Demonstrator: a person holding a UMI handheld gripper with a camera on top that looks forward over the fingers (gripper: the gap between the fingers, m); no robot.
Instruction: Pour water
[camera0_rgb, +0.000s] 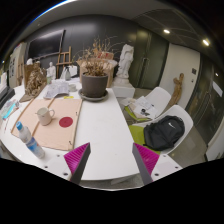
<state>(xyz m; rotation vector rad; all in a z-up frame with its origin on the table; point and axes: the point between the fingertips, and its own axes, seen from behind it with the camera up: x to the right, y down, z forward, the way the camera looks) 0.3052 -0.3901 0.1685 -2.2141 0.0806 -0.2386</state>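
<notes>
Water bottle (28, 141): I am seeing it lying on the white table (100, 135), off to the left of my fingers.
Cup (44, 116): it is sitting on the wooden board (52, 122), beyond the bottle.
Gripper (112, 160): I am holding it wide apart, gripping nothing.
Plant pot (94, 84): it is standing far ahead.

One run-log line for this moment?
gripper: open, empty | clear plastic water bottle: lying on white table, ahead-left | beige mug: upright | pour: not begun
</notes>
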